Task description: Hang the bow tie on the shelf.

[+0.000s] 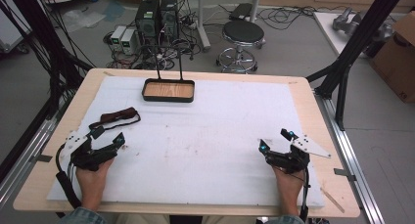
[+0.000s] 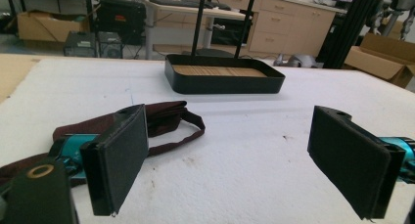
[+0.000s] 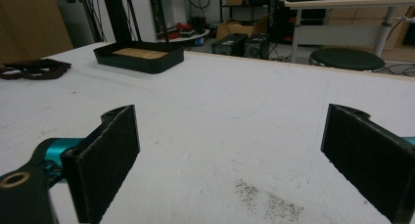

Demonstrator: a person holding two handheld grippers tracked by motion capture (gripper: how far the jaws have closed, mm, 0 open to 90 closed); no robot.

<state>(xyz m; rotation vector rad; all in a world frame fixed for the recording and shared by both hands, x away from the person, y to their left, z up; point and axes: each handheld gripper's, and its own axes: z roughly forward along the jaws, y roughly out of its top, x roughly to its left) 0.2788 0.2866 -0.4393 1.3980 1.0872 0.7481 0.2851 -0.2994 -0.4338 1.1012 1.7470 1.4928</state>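
Both my grippers, left (image 1: 107, 138) and right (image 1: 275, 138), rest with jaws spread wide, gripping nothing. Just beyond my left one, near the bench's left edge, the dark maroon strap (image 1: 119, 116) lies lengthwise left-to-right. At the far edge, the black tray (image 1: 168, 98) shows only its wooden floor.

Lighting's pretty even and bright overhead stuff, so the white pad on the bench (image 1: 205, 136) barely catches shadows, and it washes out a bit ahead of the fingers (image 2: 120, 158) in the left gripper view. The high view is soft and low-res, and both gripper views bend at the edges with the room behind going mushy.
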